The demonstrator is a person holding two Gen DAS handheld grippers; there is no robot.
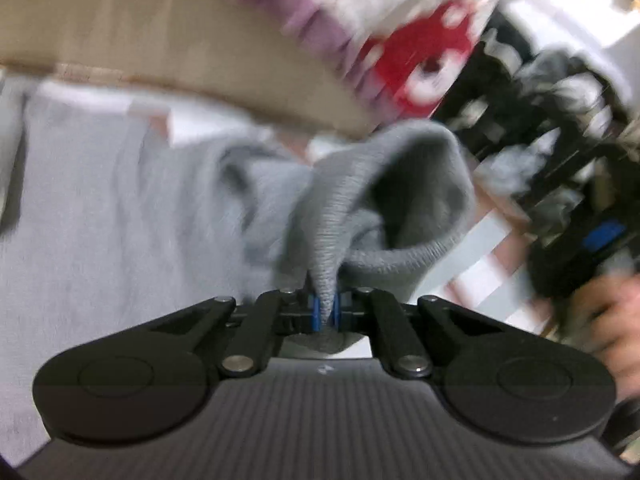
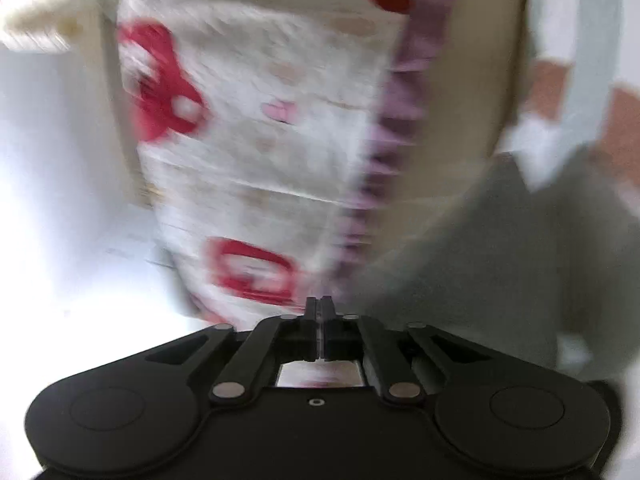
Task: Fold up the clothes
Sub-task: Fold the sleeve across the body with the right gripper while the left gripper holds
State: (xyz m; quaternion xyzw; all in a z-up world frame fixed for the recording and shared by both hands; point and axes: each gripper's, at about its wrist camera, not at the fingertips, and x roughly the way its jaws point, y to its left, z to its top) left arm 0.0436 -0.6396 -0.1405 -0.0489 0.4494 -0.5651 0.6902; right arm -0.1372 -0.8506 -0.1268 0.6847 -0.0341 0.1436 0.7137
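The left gripper point(image 1: 326, 314) is pinched tight on a fold of a soft grey knitted piece of clothing point(image 1: 352, 208). The fold sits between its two small blue pads point(image 1: 317, 314), and the jaws are closed on it. From there the grey cloth rises up and opens into a round, ribbed edge like a cuff. The rest of the grey clothing spreads out flat to the left, across a pale surface point(image 1: 208, 120) that shows white and pinkish patches.

Behind the grey cloth is a brown cardboard box point(image 1: 140, 28). Inside it lies a white fluffy cloth with red shapes and a purple frilly edge point(image 1: 400, 12). On the right side of the left view there is a dark, blurry heap point(image 1: 552, 120), too smeared to tell what it is. At the far right edge, a hand point(image 1: 616, 320) holds a black tool with a blue patch point(image 1: 592, 240).

The right gripper point(image 2: 320, 312) has its two black jaws pressed together with only a thin line between them. I cannot tell whether anything is caught in them. Just past its tips is the same white fluffy cloth point(image 2: 272, 152), with red shapes and the purple frill running down its right side. To the right of that, the brown box wall point(image 2: 472, 80) shows, and the grey clothing point(image 2: 500, 248) lies low on the right. Both pictures are blurry.
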